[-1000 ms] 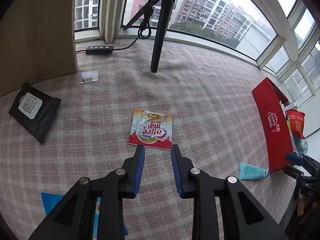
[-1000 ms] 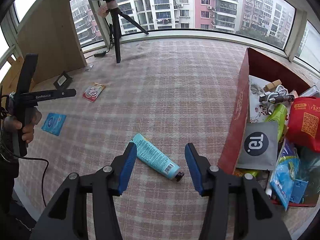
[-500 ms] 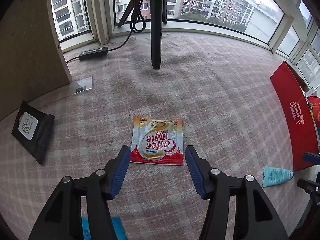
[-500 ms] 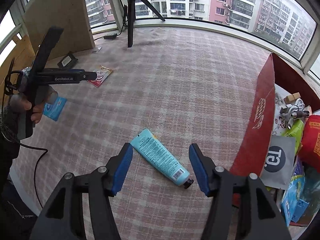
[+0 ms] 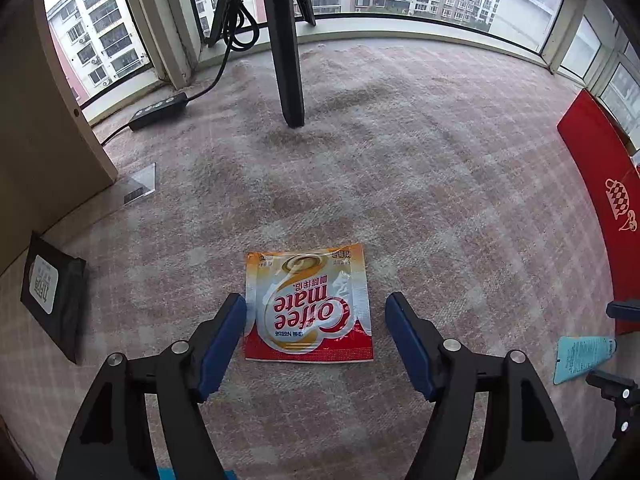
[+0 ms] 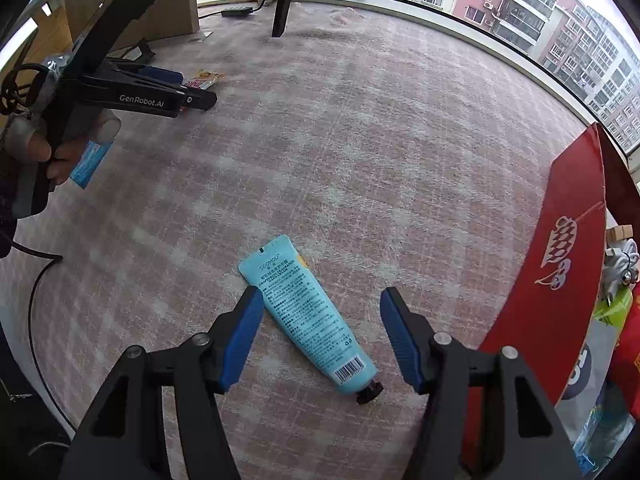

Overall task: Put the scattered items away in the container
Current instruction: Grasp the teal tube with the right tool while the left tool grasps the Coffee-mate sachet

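We see a pink plaid carpet [image 5: 420, 168] filling both views, with windows along the top of each frame. The red container [image 6: 560, 272] stands at the right edge of the right wrist view, its wall decorated with a white emblem, and packets and pouches crowd its inside at the far right. In the left wrist view the same container appears as a red wall at the right edge.

A wooden panel [image 5: 44, 128] rises at the left of the left wrist view, and a black tripod leg [image 5: 286, 48] comes down at top centre. A black power strip [image 5: 160, 110] lies at upper left near the window.

Our left gripper [image 5: 316, 332] points down at the carpet, its jaws opening, and the Coffee mate sachet [image 5: 308, 304] lies flat between the blue pads, untouched by them. Our right gripper [image 6: 322, 328] is spread wide too, released, with the blue hand cream tube [image 6: 308, 316] lying diagonally between its pads, cap toward the lower right, just beside the container wall.

A black wipes pack [image 5: 54, 296] sits at the left edge of the left wrist view. A small blue packet [image 6: 90, 164] lies at the left of the right wrist view, partly hidden behind the hand [image 6: 52, 148] that holds the left gripper.
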Demonstrator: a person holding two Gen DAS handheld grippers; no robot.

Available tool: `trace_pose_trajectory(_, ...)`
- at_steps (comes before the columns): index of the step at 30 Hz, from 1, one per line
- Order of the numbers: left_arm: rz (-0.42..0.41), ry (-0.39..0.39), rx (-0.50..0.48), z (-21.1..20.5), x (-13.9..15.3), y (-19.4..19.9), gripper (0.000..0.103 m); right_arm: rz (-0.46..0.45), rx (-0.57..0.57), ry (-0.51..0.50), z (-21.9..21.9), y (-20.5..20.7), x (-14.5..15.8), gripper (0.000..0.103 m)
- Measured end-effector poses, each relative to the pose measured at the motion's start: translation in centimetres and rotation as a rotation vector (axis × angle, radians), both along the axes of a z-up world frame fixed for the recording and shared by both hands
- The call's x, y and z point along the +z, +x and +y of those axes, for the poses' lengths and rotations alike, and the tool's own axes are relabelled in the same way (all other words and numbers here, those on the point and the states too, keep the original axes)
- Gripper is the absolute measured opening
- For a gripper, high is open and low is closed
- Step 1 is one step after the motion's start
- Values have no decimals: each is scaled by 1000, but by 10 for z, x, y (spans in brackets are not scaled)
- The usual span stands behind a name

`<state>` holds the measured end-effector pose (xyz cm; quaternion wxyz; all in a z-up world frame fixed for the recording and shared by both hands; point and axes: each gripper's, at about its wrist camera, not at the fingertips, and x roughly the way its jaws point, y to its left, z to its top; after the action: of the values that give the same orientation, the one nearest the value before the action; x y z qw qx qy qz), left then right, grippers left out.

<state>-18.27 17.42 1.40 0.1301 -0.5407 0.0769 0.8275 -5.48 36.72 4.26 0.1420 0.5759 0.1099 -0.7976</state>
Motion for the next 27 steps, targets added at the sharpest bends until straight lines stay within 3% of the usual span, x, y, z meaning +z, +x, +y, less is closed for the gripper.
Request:
trace_pose_trajectory(7,19,-3,-21,2,1,2,71,-38,111,91,-17,-1,-16,60)
trace_pose_trajectory(9,22,-1,-23,1,2,2,69,-51,112,83,-16,-3,-17,60)
trace_pose_trajectory(11,25,2,-17,-2,3,2,60,-68,104,66,-14,-5,-18,60)
trace_pose_trajectory(16,16,11,-9,-9,5,0,53,-95,73,19,-4,-8,-15,39)
trace_pose_trajectory(20,8,52,3,-16,4,1,51,-105,50,-13,2,-8,-13,34)
trace_pose_trajectory(22,11,53,16,-21,5,2,38,-102,40,-21,4,-7,-11,32)
trace_pose_trajectory(27,-11,120,40,-35,7,0,37,-83,-1,-59,10,-7,-5,32)
